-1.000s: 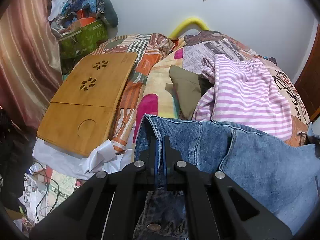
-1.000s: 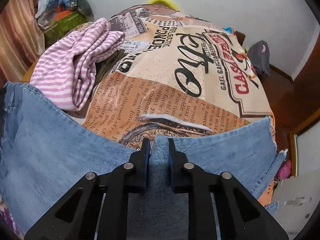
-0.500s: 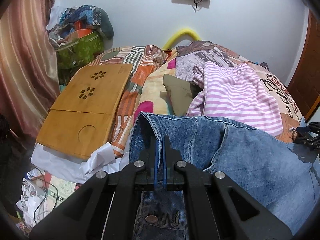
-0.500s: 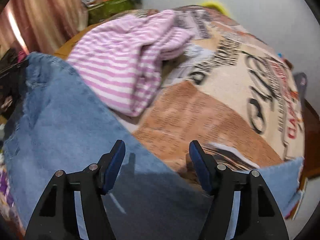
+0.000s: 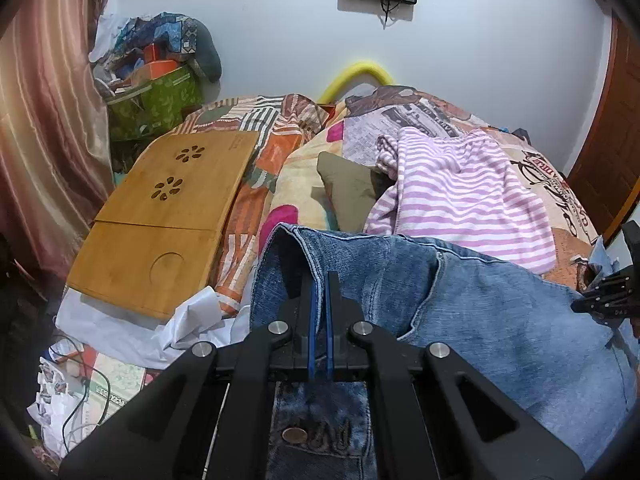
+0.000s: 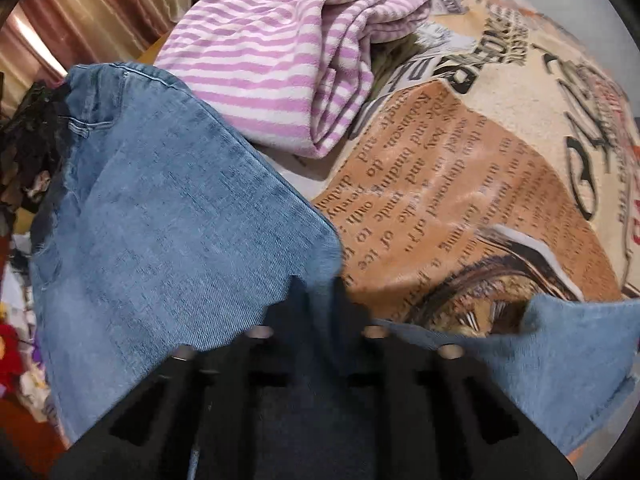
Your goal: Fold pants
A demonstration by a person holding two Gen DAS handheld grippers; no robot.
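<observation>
Right hand-held gripper (image 6: 320, 292) reclamped on jeans (image 6: 168, 216), striped garment (image 6: 276, 64) beside

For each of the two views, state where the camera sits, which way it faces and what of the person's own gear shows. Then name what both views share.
Left wrist: on the left tool, looking along the bed toward the wall; its fingers pinch the jeans waistband.
Right wrist: on the right tool, tilted steeply down at the printed bedspread; its fingers are shut on denim.
Shared: jeans, striped garment.

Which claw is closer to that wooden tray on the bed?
Left. The left claw grips the jeans right beside the wooden tray; the right claw is across the jeans.
</observation>
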